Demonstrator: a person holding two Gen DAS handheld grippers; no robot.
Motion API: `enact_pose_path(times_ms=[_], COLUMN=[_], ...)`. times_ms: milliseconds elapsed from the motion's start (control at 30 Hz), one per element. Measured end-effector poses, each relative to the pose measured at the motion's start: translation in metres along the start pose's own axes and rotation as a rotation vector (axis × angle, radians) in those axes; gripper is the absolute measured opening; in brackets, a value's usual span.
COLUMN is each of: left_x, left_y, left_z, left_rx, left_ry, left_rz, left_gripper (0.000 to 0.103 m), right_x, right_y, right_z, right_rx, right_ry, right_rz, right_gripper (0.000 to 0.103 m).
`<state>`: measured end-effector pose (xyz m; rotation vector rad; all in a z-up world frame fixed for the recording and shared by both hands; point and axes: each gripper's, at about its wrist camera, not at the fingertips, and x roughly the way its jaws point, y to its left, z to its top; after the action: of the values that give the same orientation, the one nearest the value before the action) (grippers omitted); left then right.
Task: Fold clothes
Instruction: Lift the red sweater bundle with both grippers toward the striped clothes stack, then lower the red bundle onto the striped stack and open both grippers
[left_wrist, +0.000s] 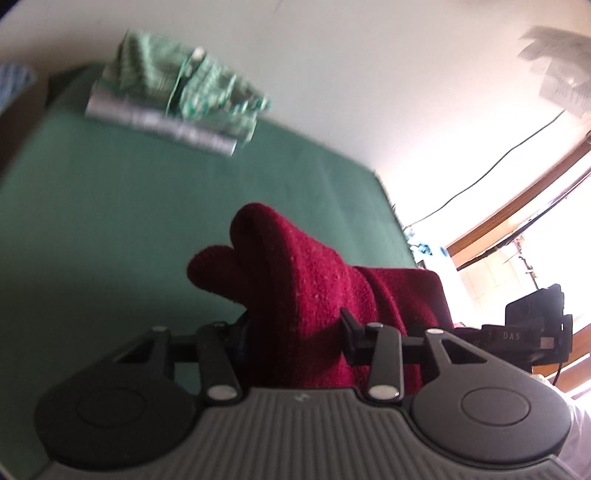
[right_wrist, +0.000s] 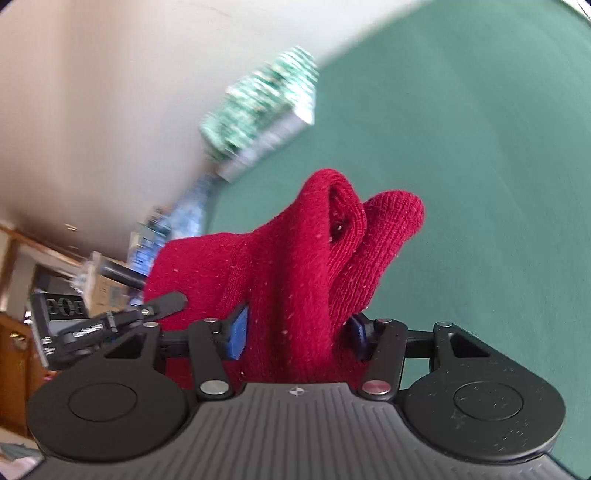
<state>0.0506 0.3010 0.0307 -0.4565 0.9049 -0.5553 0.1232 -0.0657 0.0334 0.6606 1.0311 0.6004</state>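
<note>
Gripping a bunched fold of the dark red knitted garment (left_wrist: 306, 295), our left gripper (left_wrist: 295, 332) is pinching the wool between its two fingers, and the cloth is rising in soft lobes past the fingertips. Our right gripper (right_wrist: 295, 328) is clamping the same red garment (right_wrist: 295, 266) in the same way, its blue finger pads (right_wrist: 236, 332) pressing in on the knit from both sides. We are holding the garment up off the green table cover (left_wrist: 110, 229), which is spreading beneath and beyond it in both wrist views. At the far edge of that green cover, well apart from the garment, we are seeing a folded stack of clothes (left_wrist: 177, 96) with a green-and-white striped piece on top and a grey piece underneath; it is blurred in both views. Beyond the cover's far edge a pale wall (left_wrist: 351, 74) is rising, and to the right of the cover a black cable (left_wrist: 480, 177) is running along that wall.
</note>
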Motion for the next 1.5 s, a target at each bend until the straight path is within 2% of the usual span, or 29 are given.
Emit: enact_pose_path(times_ms=[100,200,333,467,567,700,867,933,967,1000,1033,1067,1133,1200,1233,1300,1333,1400,1433,1500], left_x=[-0.036,-0.064,-0.091,-0.089,-0.074,-0.037,0.034,0.072,0.088,0.105,0.117,0.116,0.102,0.077,0.064,0.031,0.018,-0.003,0.009,0.034], left_y=[-0.006,-0.026,-0.043,-0.036,-0.015,0.031,0.098,0.126,0.137,0.148,0.157,0.162,0.169,0.172,0.172,0.158,0.150,0.136,0.139,0.144], left_z=[0.062,0.133,0.213,0.270,0.294,0.307,0.309,0.304,0.299,0.293,0.287,0.281,0.277,0.274,0.272,0.264,0.262,0.258,0.260,0.265], left_rx=[0.072,0.196,0.323,0.342,0.316,0.255,0.196,0.154,0.153,0.153,0.155,0.163,0.162,0.201,0.229,0.314,0.329,0.354,0.357,0.363], left_ry=[-0.035,-0.100,-0.219,-0.311,-0.329,-0.278,-0.205,-0.163,-0.143,-0.124,-0.117,-0.145,-0.179,-0.215,-0.242,-0.366,-0.437,-0.557,-0.540,-0.505], left_rz=[0.028,0.102,0.200,0.250,0.260,0.262,0.277,0.290,0.309,0.328,0.339,0.323,0.283,0.290,0.304,0.385,0.394,0.410,0.420,0.440], left_gripper=[0.042,0.042,0.043,0.043,0.043,0.043,0.043,0.043,0.045,0.050,0.062,0.063,0.068,0.070,0.070,0.070,0.070,0.068,0.066,0.064], right_x=[-0.006,0.002,0.030,0.069,0.100,0.138,0.195,0.223,0.237,0.251,0.263,0.265,0.259,0.241,0.228,0.201,0.188,0.173,0.174,0.191], right_y=[0.040,0.085,0.128,0.143,0.138,0.125,0.089,0.067,0.056,0.046,0.037,0.030,0.025,0.037,0.045,0.059,0.066,0.088,0.101,0.127], right_z=[0.054,0.112,0.179,0.227,0.251,0.267,0.274,0.275,0.274,0.274,0.273,0.270,0.269,0.267,0.266,0.262,0.260,0.252,0.249,0.242], right_rx=[-0.038,-0.108,-0.128,-0.085,-0.039,-0.039,-0.025,-0.030,-0.047,-0.067,-0.083,-0.086,-0.085,-0.160,-0.201,-0.241,-0.255,-0.362,-0.434,-0.547], right_ry=[-0.036,-0.075,-0.157,-0.235,-0.247,-0.247,-0.222,-0.231,-0.242,-0.252,-0.267,-0.298,-0.330,-0.387,-0.444,-0.572,-0.641,-0.729,-0.736,-0.727], right_rz=[0.080,0.139,0.192,0.224,0.222,0.150,0.040,-0.032,-0.087,-0.149,-0.196,-0.187,-0.142,-0.169,-0.212,-0.291,-0.331,-0.308,-0.283,-0.278], right_gripper=[0.054,0.054,0.054,0.054,0.054,0.055,0.055,0.056,0.061,0.070,0.076,0.088,0.086,0.085,0.085,0.085,0.085,0.080,0.073,0.071])
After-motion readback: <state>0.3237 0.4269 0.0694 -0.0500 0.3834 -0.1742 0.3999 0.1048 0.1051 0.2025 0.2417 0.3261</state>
